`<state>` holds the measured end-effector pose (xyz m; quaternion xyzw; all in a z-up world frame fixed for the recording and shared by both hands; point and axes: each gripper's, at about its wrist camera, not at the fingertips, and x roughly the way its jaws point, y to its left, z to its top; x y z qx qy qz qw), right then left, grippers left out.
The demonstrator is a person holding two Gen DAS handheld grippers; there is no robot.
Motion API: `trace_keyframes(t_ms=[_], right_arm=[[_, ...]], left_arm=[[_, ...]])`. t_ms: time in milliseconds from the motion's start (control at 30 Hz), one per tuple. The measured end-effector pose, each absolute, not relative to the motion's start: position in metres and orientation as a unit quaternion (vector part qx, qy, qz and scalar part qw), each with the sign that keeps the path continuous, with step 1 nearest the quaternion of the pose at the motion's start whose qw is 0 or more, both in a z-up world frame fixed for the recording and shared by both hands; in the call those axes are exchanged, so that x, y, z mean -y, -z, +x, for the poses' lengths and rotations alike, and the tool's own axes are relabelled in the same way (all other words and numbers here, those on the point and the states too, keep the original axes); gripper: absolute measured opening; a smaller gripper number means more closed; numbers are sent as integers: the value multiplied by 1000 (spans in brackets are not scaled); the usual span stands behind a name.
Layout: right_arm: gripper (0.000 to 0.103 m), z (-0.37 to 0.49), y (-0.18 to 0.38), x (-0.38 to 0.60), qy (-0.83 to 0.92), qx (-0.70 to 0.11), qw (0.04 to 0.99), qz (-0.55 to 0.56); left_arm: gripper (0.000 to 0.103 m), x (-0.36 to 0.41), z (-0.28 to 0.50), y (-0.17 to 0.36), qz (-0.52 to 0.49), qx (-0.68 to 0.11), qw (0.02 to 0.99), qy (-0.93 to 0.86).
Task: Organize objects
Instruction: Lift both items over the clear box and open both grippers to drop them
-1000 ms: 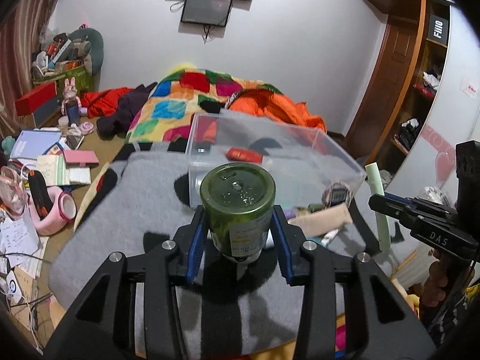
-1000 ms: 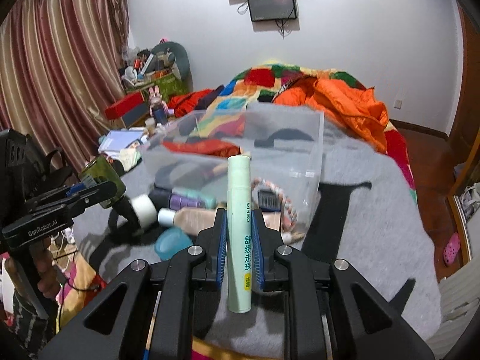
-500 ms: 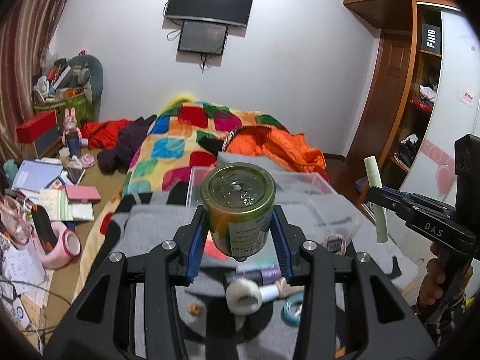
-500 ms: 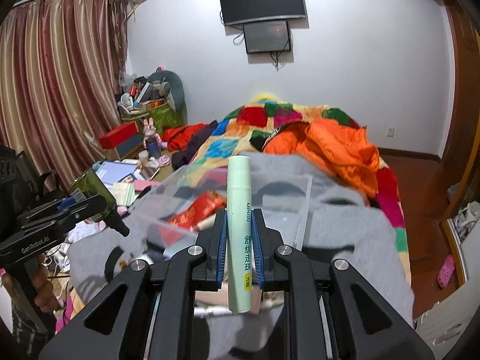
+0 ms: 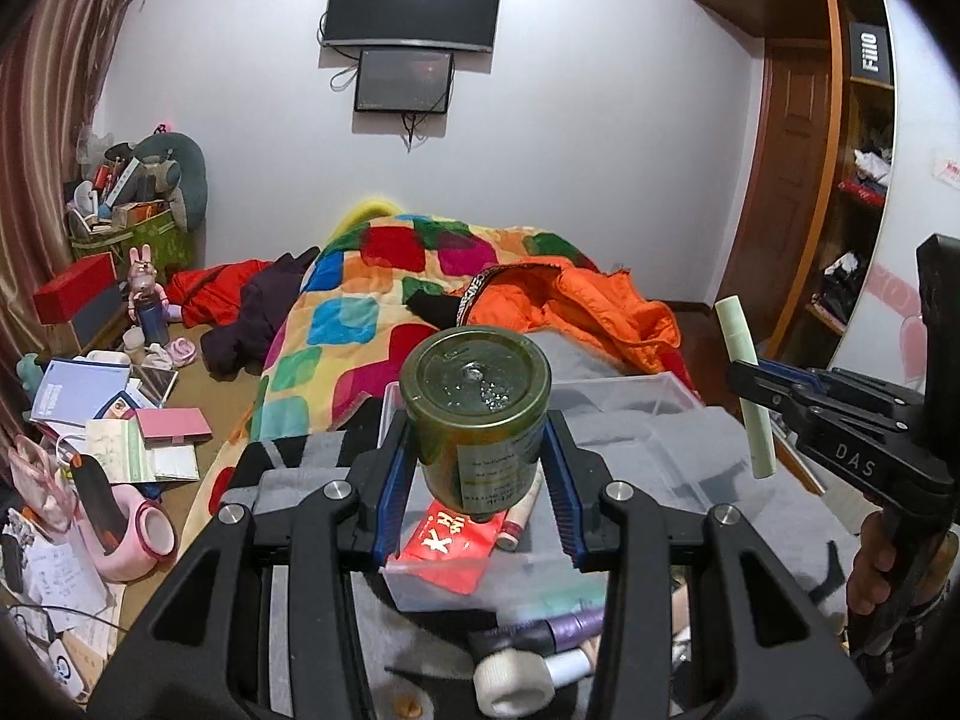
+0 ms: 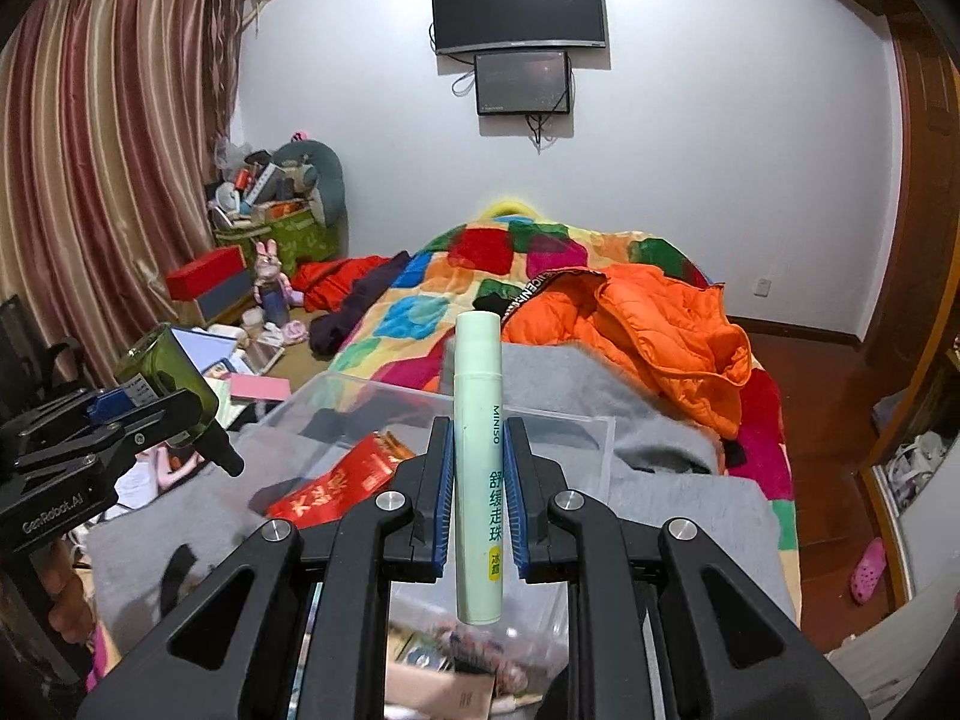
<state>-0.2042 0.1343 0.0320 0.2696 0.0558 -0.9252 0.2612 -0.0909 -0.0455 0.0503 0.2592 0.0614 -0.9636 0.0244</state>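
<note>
My left gripper (image 5: 477, 450) is shut on a dark green glass bottle (image 5: 477, 414), held with its base toward the camera above a clear plastic box (image 5: 624, 396). My right gripper (image 6: 477, 480) is shut on a pale green Miniso tube (image 6: 478, 456), held upright over the same box (image 6: 372, 396). A red packet (image 5: 450, 546) and a small pink tube (image 5: 519, 519) lie in the box. The bottle also shows in the right wrist view (image 6: 168, 381), and the tube in the left wrist view (image 5: 744, 384).
The box sits on a grey blanket (image 5: 690, 438) on a bed with a patchwork quilt (image 5: 360, 312) and an orange jacket (image 6: 654, 324). Loose cosmetics and a white cap (image 5: 510, 678) lie in front of the box. Books and clutter (image 5: 108, 414) cover the floor at the left.
Both grippers have risen and tilted up with their loads. The box and loose cosmetics now sit lower in both views, and more of the far wall shows.
</note>
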Motion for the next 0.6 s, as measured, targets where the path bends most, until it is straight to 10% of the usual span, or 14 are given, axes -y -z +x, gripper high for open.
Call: trace_keyframes(t_ms=[600], right_arm=[[14,-250,28,-105,893,-96,248,364]], left_arm=[[41,30,-157,10,368,-99,-53,923]])
